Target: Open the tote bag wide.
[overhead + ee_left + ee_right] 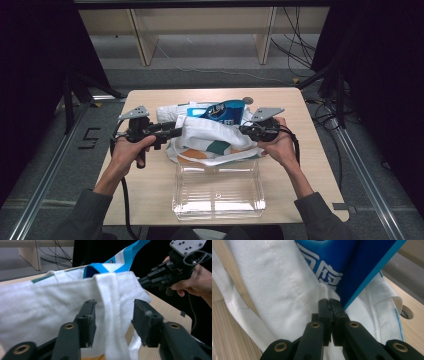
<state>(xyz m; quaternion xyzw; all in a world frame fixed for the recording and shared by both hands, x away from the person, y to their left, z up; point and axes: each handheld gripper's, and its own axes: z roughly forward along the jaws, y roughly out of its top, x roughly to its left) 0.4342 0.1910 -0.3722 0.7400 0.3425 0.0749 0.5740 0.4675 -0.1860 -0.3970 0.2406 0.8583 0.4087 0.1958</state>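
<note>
The high view looks forward and down from above the person's side, taking in the whole table (150, 100) with the floor beyond at the top of the frame. The left gripper view sits close behind its jaws, facing across the white bag (37, 312) toward the right gripper (142, 281) at upper right. The right gripper view presses nearest, bag (274, 290) cloth spanning its frame. All three share that bag (210, 137).

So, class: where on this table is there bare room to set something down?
Bare wood on the table lies left of the clear plastic box, and right of it toward the edge. The far strip behind the white cloth bag is open too. The middle is crowded by bag, box and both tools.
</note>
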